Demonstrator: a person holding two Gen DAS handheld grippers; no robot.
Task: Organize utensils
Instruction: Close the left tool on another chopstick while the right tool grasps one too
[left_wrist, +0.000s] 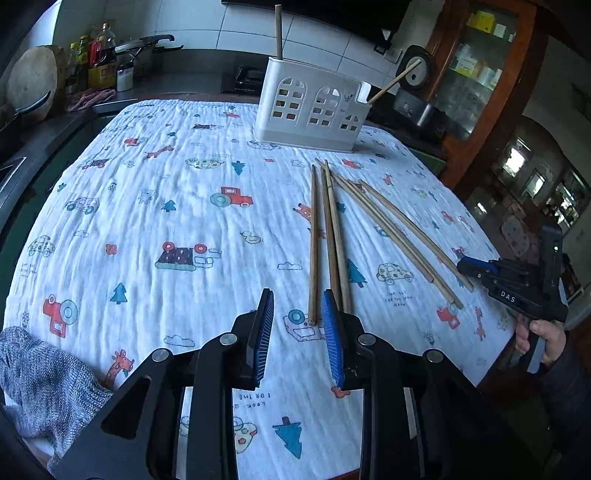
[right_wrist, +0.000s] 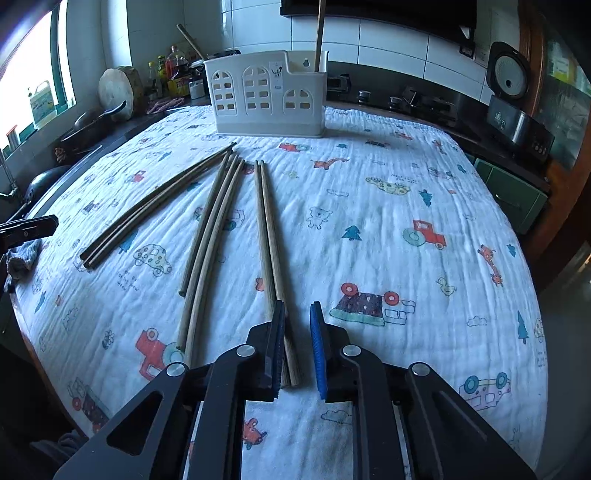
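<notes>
Several wooden chopsticks lie loose on the patterned cloth, fanned out in the right wrist view. A white plastic utensil holder stands at the far side and holds two chopsticks; it also shows in the right wrist view. My left gripper is open and empty just above the cloth, with the near ends of three chopsticks by its right finger. My right gripper is open and empty, its left finger beside a pair of chopsticks. The right gripper also shows in the left wrist view at the table's right edge.
A white cloth with cartoon prints covers the table. A grey knitted cloth lies at the near left corner. A kitchen counter with bottles, a wooden block and a rice cooker runs behind the table.
</notes>
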